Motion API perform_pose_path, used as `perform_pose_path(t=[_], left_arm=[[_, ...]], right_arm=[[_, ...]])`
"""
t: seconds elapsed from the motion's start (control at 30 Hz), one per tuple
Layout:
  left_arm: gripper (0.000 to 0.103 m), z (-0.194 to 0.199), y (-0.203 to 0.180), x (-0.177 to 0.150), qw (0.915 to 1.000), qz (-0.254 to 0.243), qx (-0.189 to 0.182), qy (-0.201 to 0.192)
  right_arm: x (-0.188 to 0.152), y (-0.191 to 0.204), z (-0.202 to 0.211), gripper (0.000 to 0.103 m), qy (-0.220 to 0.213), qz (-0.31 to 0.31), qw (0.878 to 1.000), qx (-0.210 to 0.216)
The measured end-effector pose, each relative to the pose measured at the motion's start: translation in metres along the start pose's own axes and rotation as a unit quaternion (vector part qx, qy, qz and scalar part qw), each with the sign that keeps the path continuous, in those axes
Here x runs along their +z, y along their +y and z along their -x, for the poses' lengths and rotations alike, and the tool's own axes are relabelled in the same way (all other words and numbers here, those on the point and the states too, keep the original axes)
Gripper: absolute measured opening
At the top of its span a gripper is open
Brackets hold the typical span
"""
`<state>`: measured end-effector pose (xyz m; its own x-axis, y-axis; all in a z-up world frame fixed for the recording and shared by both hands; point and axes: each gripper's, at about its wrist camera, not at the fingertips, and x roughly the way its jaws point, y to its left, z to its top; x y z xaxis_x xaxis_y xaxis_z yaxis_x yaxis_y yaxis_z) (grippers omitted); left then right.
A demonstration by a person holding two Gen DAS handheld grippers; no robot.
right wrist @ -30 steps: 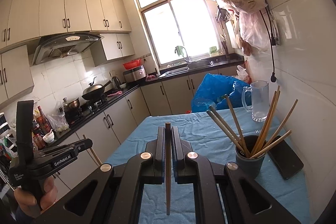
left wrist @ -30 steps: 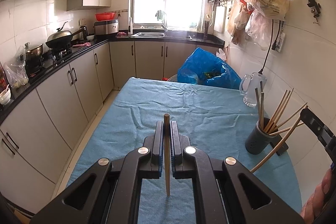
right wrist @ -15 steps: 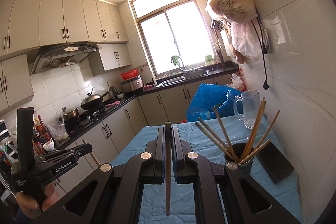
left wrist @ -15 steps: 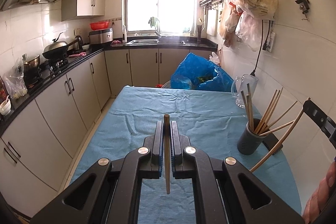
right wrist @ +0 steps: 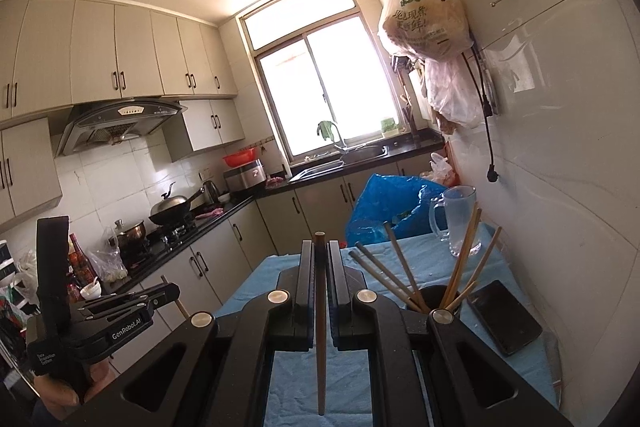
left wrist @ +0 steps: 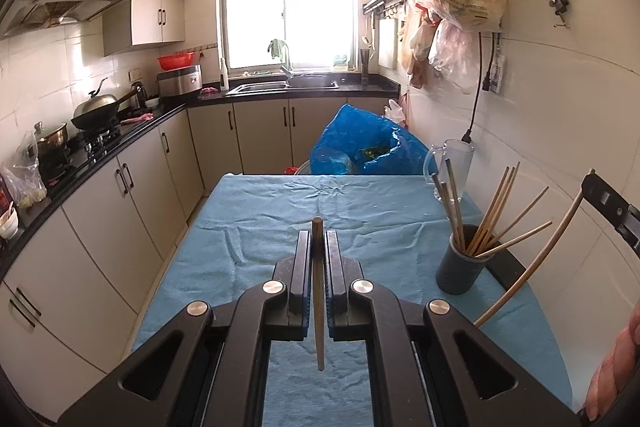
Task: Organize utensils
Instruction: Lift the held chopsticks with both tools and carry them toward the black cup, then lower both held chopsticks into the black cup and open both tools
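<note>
A: Wooden, both of them: we are carrying one chopstick (left wrist: 318,307) in the left gripper (left wrist: 318,251) and a second chopstick (right wrist: 320,327) in the right gripper (right wrist: 320,259). Each pair of jaws is clenched on its stick, with the thick end sticking out just past the fingertips and the thin end hanging back under the tool.

B: Why are we holding them this way, along the fingers?

A: We think it is for aiming. The dark cup (left wrist: 460,271) is our landmark, and a stick lying in line with the fingers is easier to tip into its mouth.

B: Where are we, relative to the cup?

A: The left gripper is hovering over the blue tablecloth (left wrist: 260,227), well to the left of the cup. The right gripper is just to the left of the cup and nearer to us; in the right view its body is covering part of the cup.

B: And the cup itself?

A: It is standing upright near the wall, already holding several chopsticks that are fanning outward. A glass mug (right wrist: 460,219) is standing behind it and a black phone (right wrist: 504,317) is lying just to the right of it.

B: So the fan is leaving little room.

A: Yes, we are judging that each new stick should go into the gap in the middle, or it may knock the others.
</note>
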<state>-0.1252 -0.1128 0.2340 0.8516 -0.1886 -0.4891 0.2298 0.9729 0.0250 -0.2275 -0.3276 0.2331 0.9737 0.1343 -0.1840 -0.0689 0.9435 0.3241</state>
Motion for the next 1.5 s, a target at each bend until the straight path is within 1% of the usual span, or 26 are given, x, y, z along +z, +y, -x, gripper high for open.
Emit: perform_pose_path(t=[0.2, 0.4, 0.6, 0.77, 1.0, 1.1, 1.27, 1.5], left_arm=[[0.005, -0.001, -0.015, 0.005, 0.9998, -0.012, -0.015, 0.004], [0.005, -0.003, -0.029, 0.017, 0.9984, -0.012, -0.053, 0.018], [0.005, -0.003, -0.052, 0.042, 0.9955, -0.018, -0.091, 0.02], [0.005, -0.004, -0.078, 0.068, 0.9925, -0.024, -0.119, 0.013], [0.005, -0.009, -0.109, 0.103, 0.99, -0.029, -0.138, -0.001], [0.005, -0.015, -0.121, 0.116, 0.9891, -0.03, -0.144, -0.01], [0.005, -0.038, -0.14, 0.131, 0.9891, -0.027, -0.144, -0.009], [0.005, -0.081, -0.153, 0.127, 0.9879, -0.015, -0.154, 0.007]], right_arm=[[0.006, -0.007, 0.009, 0.006, -0.009, -0.001, 1.0, -0.003], [0.016, -0.016, 0.014, 0.006, -0.014, -0.002, 1.0, -0.01], [0.035, -0.029, 0.017, 0.006, -0.024, -0.006, 0.999, -0.019], [0.06, -0.041, 0.018, 0.006, -0.04, -0.008, 0.999, -0.032], [0.09, -0.05, 0.012, 0.006, -0.062, 0.004, 0.997, -0.049], [0.099, -0.054, 0.006, 0.006, -0.071, 0.012, 0.995, -0.066], [0.11, -0.071, -0.013, 0.006, -0.069, 0.012, 0.994, -0.089], [0.106, -0.098, -0.038, 0.006, -0.05, -0.001, 0.993, -0.104]])
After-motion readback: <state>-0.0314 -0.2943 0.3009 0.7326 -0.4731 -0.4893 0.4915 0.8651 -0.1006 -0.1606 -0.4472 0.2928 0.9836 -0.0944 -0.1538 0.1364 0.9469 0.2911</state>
